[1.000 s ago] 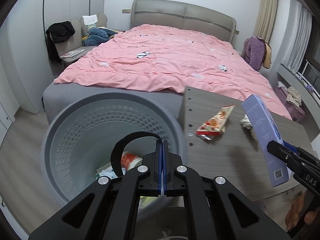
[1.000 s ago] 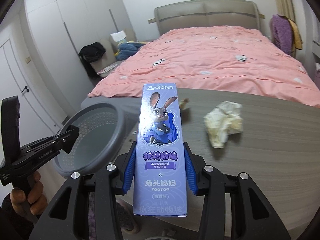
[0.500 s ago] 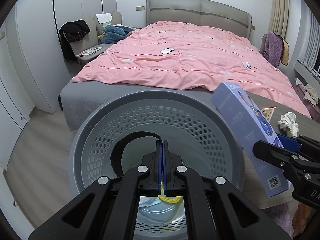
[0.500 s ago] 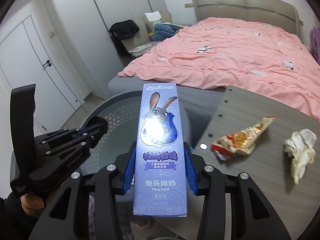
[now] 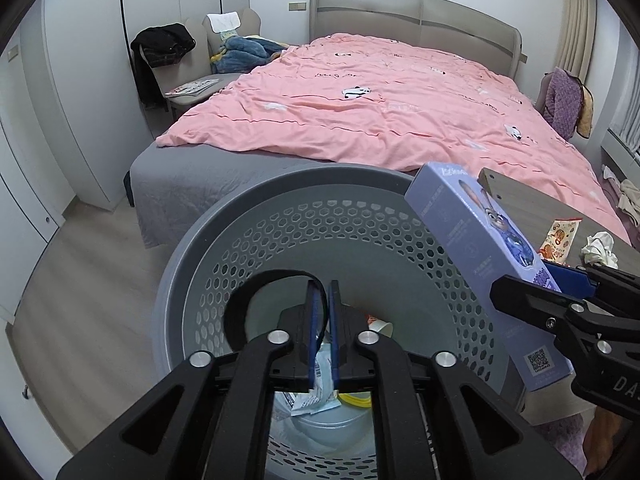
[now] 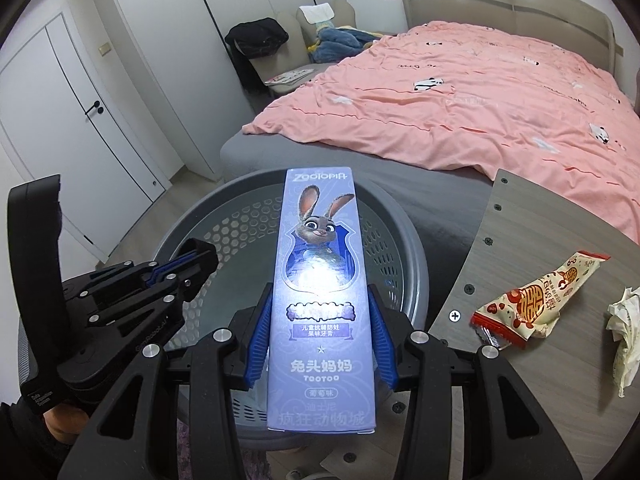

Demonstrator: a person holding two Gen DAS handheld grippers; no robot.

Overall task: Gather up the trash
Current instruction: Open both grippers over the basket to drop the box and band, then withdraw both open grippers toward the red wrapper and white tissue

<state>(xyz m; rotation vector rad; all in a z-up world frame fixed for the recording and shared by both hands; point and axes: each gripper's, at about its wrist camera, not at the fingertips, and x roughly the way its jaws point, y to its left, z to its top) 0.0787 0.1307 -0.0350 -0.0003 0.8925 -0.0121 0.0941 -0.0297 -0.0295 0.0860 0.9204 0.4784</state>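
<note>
The right gripper (image 6: pixel 320 340) pinches a purple box (image 6: pixel 320 292) between its blue pads (image 6: pixel 258 344), one pad pressed on each long side, and the box stands upright along the fingers with its rabbit picture facing the camera. It hangs over the open mouth of the grey bin (image 6: pixel 412 248), whose perforated wall shows behind and on both sides of it. From the left wrist view the box (image 5: pixel 484 264) tilts over the right part of the bin's rim (image 5: pixel 192 248). The left gripper (image 5: pixel 323 336) is over the bin too, its pads (image 5: pixel 313 336) drawn almost together with only a thin slit between them and nothing caught in it, as far as the close, distorted view allows. Down in the bin lie a few scraps of paper and packaging (image 5: pixel 316 392). Right of the bin is a wooden table (image 6: pixel 520 240), and on it lie a snack wrapper (image 6: pixel 540 300) and, just beside that, a crumpled tissue (image 6: pixel 624 332). Behind all this stands a bed (image 6: pixel 460 100) with a pink cover.
</note>
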